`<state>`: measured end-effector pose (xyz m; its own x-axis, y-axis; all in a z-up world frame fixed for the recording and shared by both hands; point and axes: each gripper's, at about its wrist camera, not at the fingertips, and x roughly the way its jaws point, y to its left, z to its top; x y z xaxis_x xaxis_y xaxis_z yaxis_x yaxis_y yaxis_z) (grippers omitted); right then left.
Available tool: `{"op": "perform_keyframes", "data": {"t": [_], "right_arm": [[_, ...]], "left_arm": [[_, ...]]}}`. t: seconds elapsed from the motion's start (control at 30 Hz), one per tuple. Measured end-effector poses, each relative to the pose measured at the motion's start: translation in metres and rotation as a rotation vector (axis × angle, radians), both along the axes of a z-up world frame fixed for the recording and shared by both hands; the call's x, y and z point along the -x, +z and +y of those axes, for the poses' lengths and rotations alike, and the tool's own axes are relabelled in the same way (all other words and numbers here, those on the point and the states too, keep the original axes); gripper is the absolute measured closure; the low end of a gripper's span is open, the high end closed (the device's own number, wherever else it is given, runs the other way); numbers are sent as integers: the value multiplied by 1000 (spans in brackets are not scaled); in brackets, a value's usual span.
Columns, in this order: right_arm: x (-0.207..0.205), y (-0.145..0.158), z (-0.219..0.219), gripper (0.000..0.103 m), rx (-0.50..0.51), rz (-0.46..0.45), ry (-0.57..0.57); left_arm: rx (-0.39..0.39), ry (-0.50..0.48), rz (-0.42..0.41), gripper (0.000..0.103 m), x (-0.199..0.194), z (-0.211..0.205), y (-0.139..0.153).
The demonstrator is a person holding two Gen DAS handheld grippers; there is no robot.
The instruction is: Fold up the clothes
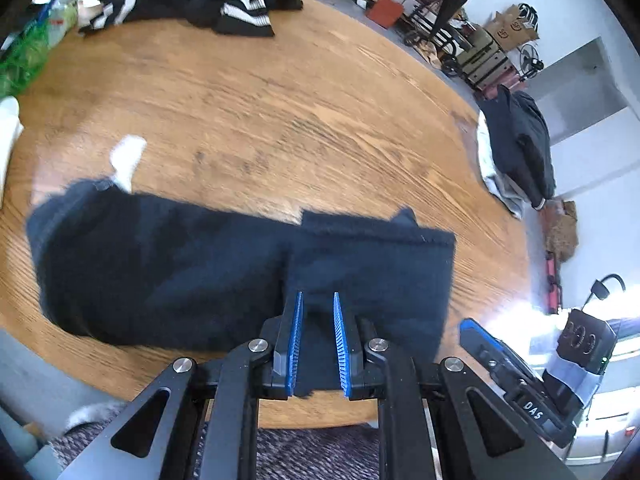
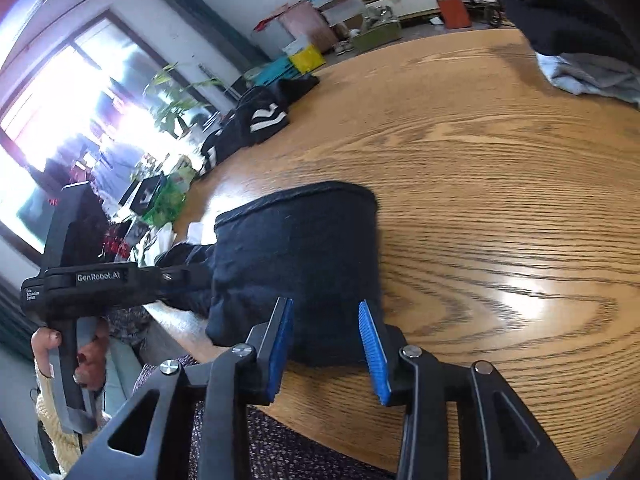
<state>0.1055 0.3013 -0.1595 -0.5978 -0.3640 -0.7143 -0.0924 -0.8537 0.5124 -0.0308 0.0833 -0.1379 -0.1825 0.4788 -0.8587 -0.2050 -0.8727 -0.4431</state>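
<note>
"GenRobot.AI" lettering on left claw [image 1: 318,344] gripping navy garment [image 1: 200,272], right claw [image 2: 326,350] parted, empty.

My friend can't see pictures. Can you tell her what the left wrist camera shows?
The left gripper has dark fabric between its blue pads, at the near edge of a dark navy garment that lies partly folded on a round wooden table. A black-and-white striped garment is heaped at the far side, and more dark clothes are piled at the right edge.
</note>
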Motion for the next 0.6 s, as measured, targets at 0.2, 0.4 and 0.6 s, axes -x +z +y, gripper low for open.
{"op": "perform_keyframes", "data": {"t": [0.2, 0.4, 0.6], "right_arm": [[6, 4, 6, 58, 4, 13, -10], [8, 7, 6, 55, 13, 29, -7], [10, 7, 4, 54, 25, 36, 3]], "left_arm": [[-50, -13, -30, 57, 17, 13, -8], [-94, 43, -73, 47, 20, -6, -16], [-152, 31, -81, 47, 26, -3, -20]]}}
